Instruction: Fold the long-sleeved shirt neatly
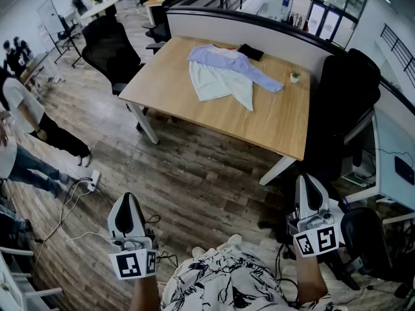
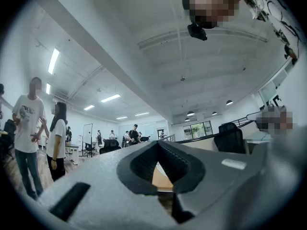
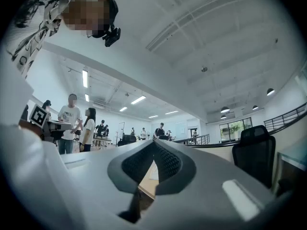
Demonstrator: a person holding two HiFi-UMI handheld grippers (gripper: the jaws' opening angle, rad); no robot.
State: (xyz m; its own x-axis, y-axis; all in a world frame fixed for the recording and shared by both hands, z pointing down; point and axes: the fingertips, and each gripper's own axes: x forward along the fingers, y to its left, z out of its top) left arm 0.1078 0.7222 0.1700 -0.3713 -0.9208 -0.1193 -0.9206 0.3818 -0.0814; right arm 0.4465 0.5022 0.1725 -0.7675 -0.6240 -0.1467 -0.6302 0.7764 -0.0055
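An open office with a dark wood plank floor [image 1: 194,173], seen from above by the person wearing the camera. A light wooden table [image 1: 162,86] stands across the floor from the person, backed by a long low partition [image 1: 259,28]. A black office chair [image 1: 110,47] stands at the table's left end and another black chair [image 1: 347,102] at its right end.

The long-sleeved shirt [image 1: 227,73] lies loosely spread on the far half of the table. It is white and pale lilac, and one lilac sleeve stretches out to the right. The shirt is well apart from both grippers, and nothing touches it.

At the bottom of the head view, the person holds both grippers low in front of their black-and-white patterned top [image 1: 227,280]. The left gripper [image 1: 128,206] is clenched on nothing. Its own view shows the left gripper's [image 2: 157,159] jaw tips meeting, with only a sliver of the distant table visible through the gap behind them. The right gripper [image 1: 308,186] is likewise clenched and empty, its jaw tips together in the right gripper view [image 3: 153,155].

Several bystanders [image 1: 26,109] stand at the left edge of the room. A flat black item [image 1: 250,52] lies just beyond the shirt. A tiny potted plant [image 1: 295,76] stands near the sleeve's end. A white power strip [image 1: 93,180] lies on the floor with its cable trailing.
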